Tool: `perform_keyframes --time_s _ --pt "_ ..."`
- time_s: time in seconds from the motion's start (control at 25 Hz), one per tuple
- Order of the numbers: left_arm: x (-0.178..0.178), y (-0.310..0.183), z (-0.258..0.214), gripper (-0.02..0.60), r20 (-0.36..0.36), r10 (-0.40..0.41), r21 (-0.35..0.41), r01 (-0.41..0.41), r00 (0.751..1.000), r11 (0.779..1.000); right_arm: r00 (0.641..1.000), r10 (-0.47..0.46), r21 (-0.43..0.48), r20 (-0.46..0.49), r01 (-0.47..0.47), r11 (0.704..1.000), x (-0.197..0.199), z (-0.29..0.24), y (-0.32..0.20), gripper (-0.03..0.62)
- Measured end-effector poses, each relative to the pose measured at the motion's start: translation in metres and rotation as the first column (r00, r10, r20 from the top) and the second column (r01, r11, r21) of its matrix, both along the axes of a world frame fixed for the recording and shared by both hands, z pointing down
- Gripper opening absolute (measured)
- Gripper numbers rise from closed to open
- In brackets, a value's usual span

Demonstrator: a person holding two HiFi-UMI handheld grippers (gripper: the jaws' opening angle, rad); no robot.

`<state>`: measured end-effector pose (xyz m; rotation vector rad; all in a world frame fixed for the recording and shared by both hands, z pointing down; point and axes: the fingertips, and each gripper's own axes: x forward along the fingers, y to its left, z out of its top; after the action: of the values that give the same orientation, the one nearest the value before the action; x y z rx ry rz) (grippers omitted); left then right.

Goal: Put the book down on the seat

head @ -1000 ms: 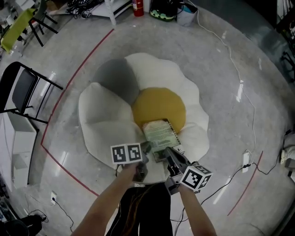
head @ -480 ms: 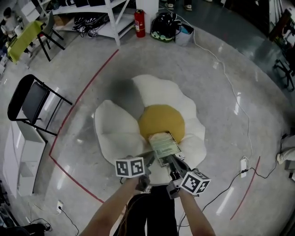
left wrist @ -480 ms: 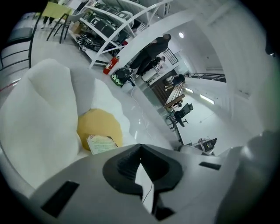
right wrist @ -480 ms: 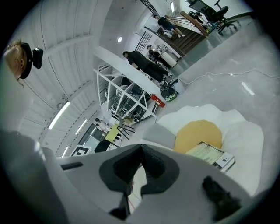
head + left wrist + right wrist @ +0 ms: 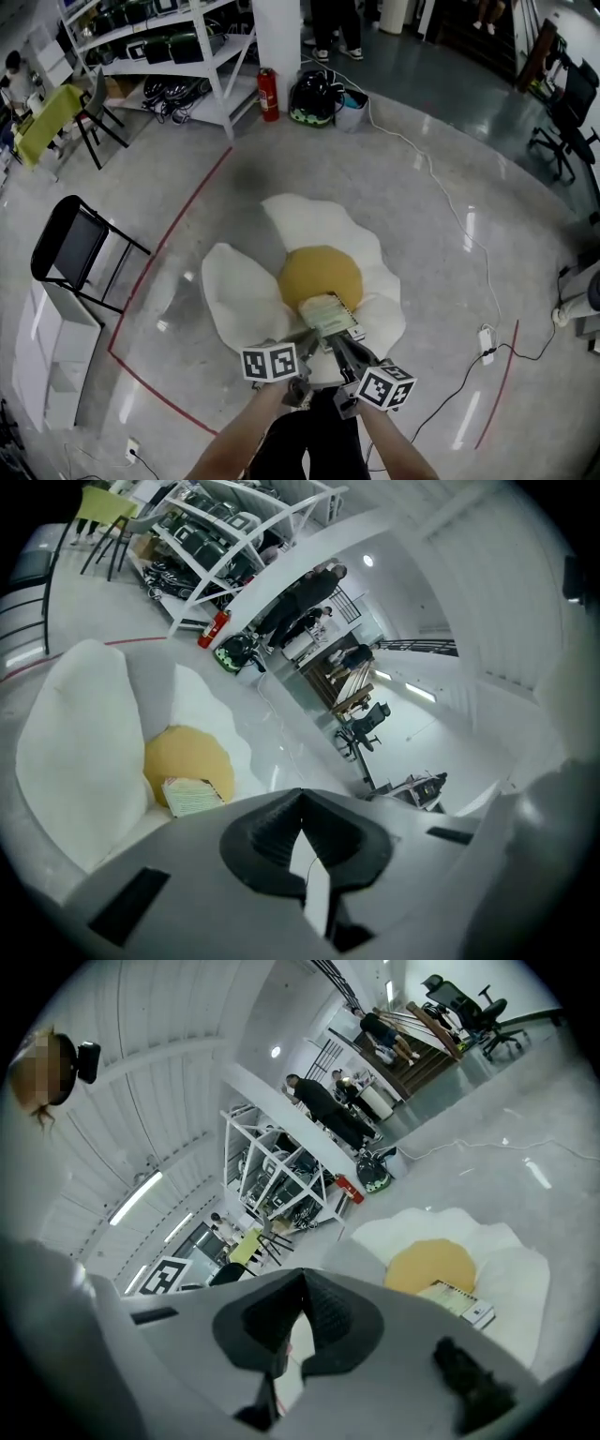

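Head view looks down on the book [image 5: 328,317], which lies flat on the egg-shaped seat [image 5: 239,292]. Its far end rests on the near edge of the round yellow cushion [image 5: 317,274] in the seat's middle, and its near end lies over the white padding. My left gripper [image 5: 302,342] and my right gripper [image 5: 339,347] hang side by side near the book's closer edge, marker cubes turned up, and neither has hold of it. In the left gripper view my fingers [image 5: 262,832] are pressed together with nothing between them, and the book shows beyond them, low on the left against the cushion. In the right gripper view the fingers [image 5: 253,1321] meet as well and are empty, with the book off to the right on the seat. Around the seat on the grey floor [image 5: 441,262] are a curved red line [image 5: 178,220], a black folding chair [image 5: 80,246] on the left and a red fire extinguisher [image 5: 268,94] beside a white shelf rack [image 5: 178,56].
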<state>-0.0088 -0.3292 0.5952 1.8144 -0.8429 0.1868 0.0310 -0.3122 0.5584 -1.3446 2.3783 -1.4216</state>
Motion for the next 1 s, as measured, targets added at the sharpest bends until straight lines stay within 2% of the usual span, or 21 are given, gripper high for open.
perform_keyframes --time_s 0.24,0.4,0.68,0.8,1.0 --pt "0.020 0.027 -0.051 0.011 0.006 0.073 0.103 -0.073 0.997 0.992 0.997 0.057 0.046 -0.057 -0.055 0.997 0.026 -0.036 0.026 0.006" --pt "0.020 0.050 -0.085 0.011 0.018 0.102 0.160 -0.103 0.995 0.982 0.986 0.126 0.121 -0.110 -0.112 0.986 0.048 -0.071 0.041 0.006" --pt "0.011 0.068 -0.134 0.011 0.059 0.074 0.268 -0.087 0.996 0.959 0.978 0.182 0.216 -0.103 -0.157 0.964 0.070 -0.137 0.058 0.006" --pt "0.015 0.072 -0.156 0.011 0.076 0.078 0.318 -0.099 0.994 0.943 0.976 0.180 0.270 -0.124 -0.141 0.952 0.074 -0.163 0.063 0.006" --pt "0.026 0.079 -0.186 0.011 0.121 0.080 0.390 -0.122 0.989 0.913 0.985 0.116 0.308 -0.126 -0.072 0.949 0.064 -0.189 0.071 0.006"
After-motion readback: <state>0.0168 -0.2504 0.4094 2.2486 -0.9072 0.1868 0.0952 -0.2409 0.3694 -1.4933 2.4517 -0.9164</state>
